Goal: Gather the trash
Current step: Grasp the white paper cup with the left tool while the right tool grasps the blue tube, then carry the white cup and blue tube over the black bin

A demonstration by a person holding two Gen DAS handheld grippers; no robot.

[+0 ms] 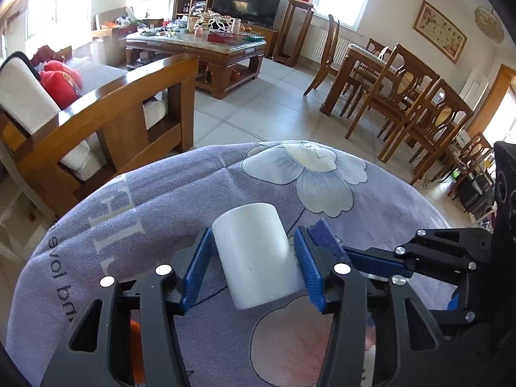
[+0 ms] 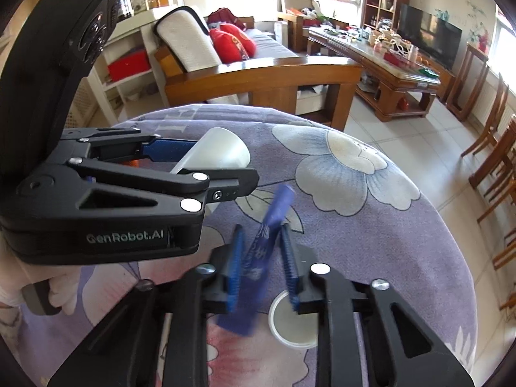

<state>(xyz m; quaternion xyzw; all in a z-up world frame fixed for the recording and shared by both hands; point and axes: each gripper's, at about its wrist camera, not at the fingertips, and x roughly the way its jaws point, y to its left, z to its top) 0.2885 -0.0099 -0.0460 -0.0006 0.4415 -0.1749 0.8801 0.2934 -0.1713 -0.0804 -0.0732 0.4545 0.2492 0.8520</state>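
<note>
Left wrist view, centre: left gripper point(image 1: 254, 264) clamps white cup point(image 1: 254, 254) as trash holder | right gripper point(image 2: 261, 264) pinches blue wrapper point(image 2: 258, 258) for disposal.

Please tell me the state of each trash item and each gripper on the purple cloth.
white cup: lying on its side between the left gripper's pads.
left gripper: shut on the white cup.
blue wrapper: blurred, between the right gripper's pads, off the cloth.
right gripper: shut on the blue wrapper.
round white lid: flat on the cloth.
</note>
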